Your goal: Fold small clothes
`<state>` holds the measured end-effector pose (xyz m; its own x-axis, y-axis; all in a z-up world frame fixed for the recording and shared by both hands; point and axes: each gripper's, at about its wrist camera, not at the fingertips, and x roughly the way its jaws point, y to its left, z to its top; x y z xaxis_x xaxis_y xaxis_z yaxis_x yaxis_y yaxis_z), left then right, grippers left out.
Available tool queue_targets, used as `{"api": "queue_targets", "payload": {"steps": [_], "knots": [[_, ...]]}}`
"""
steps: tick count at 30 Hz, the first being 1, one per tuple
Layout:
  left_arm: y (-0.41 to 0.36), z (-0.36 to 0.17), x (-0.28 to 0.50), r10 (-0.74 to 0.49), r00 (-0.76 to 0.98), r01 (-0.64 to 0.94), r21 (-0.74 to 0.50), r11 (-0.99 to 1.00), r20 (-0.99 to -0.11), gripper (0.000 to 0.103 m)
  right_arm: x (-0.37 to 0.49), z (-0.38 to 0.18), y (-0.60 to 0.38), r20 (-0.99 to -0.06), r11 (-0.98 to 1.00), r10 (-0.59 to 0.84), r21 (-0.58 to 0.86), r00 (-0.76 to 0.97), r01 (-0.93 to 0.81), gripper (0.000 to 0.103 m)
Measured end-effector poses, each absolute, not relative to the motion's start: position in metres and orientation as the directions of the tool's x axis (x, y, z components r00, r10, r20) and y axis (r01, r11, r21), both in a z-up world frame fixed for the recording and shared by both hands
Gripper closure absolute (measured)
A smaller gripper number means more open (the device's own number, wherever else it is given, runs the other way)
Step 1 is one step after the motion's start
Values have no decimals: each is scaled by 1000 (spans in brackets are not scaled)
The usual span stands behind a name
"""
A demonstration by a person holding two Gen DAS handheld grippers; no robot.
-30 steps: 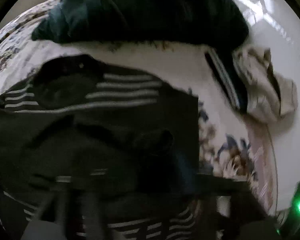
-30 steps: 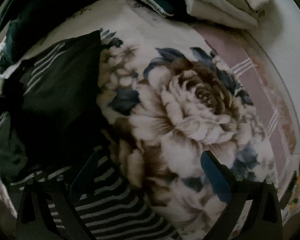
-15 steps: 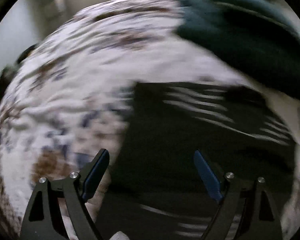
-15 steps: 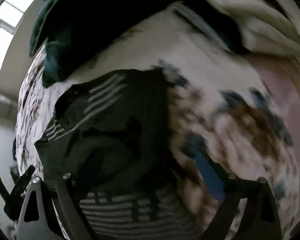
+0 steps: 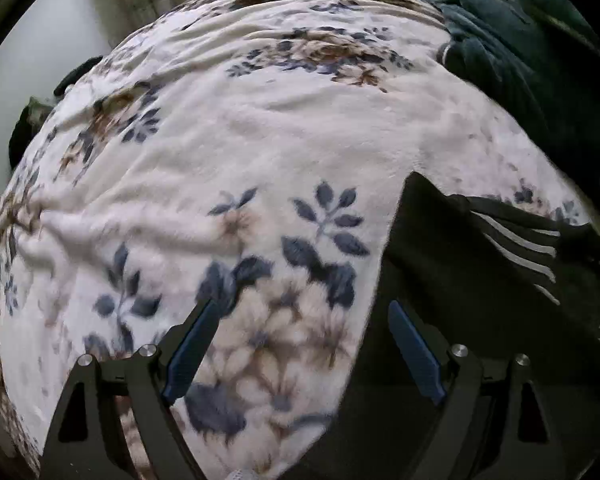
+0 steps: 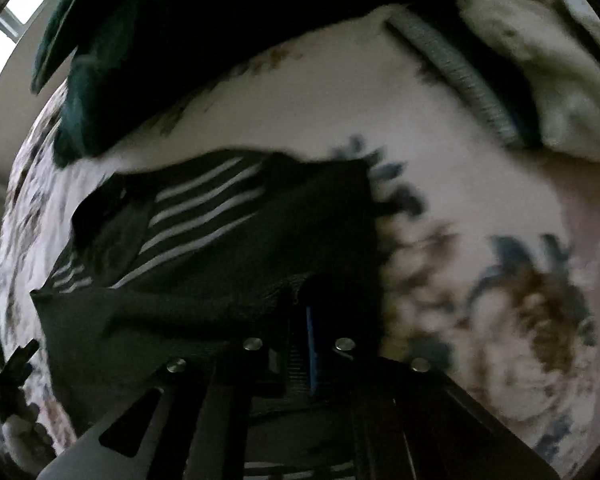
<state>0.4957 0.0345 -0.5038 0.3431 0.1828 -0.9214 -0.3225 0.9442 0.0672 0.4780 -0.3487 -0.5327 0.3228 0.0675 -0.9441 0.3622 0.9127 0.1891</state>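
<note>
The left gripper (image 5: 302, 344) has its two blue fingers spread wide apart. Nothing is between them. It sits over a soft white blanket (image 5: 236, 152) with blue leaves and brown flowers on it. The right blue finger is at the edge of a black shirt with white stripes (image 5: 480, 256). The left blue finger is over the bare blanket.

The black shirt lies on the blanket at the right side of the left view. One pointed corner of it sticks up toward the middle. Beyond the shirt, at the top right, is a pile of dark green cloth (image 5: 532, 64).

The right gripper (image 6: 306, 344) has its fingers pressed close together. They pinch a fold of the black shirt (image 6: 220, 248). Only a thin strip of blue shows between the dark cloth. The right view is blurry. There the shirt lies spread on the blanket (image 6: 380, 120), with its white stripes showing in the middle. The dark green cloth (image 6: 100, 80) is beyond it at the top left. A cream cloth (image 6: 548, 80) is bunched up at the top right.
</note>
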Motion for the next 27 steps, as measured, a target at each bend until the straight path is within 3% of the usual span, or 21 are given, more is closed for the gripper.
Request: {"api": "queue_targets", "payload": {"steps": [5, 7, 9, 11, 15, 17, 19, 20, 22, 27], "knots": [[36, -529, 516, 193, 282, -289, 109, 951, -940, 17, 494, -548, -356, -965, 921, 34, 131, 260, 366, 97], [40, -531, 516, 198, 270, -288, 117, 950, -942, 17, 497, -551, -363, -974, 921, -41, 49, 222, 386, 95], [40, -522, 510, 191, 285, -280, 109, 954, -939, 17, 497, -547, -375, -978, 899, -68, 26, 197, 437, 74], [37, -506, 498, 178, 323, -277, 87, 957, -930, 17, 488, -532, -384, -966, 863, -15, 117, 258, 491, 58], [16, -490, 477, 110, 363, -218, 30, 975, -925, 17, 479, -524, -347, -942, 919, 103, 213, 320, 332, 56], [5, -505, 474, 109, 316, -182, 52, 982, -942, 17, 477, -544, -325, -966, 957, 94, 155, 242, 245, 56], [4, -528, 476, 137, 259, -169, 95, 981, -956, 16, 476, -571, -316, -989, 979, -14, 16, 147, 203, 56], [8, -541, 475, 131, 238, -173, 90, 981, -963, 14, 474, -584, -319, -992, 978, -49, -24, 117, 206, 56], [16, -541, 474, 97, 247, -195, 48, 980, -964, 14, 471, -589, -334, -994, 960, -37, -7, 102, 281, 45], [3, -501, 464, 77, 341, -182, 15, 983, -937, 16, 471, -535, -340, -962, 938, 12, 105, 271, 331, 45]]}}
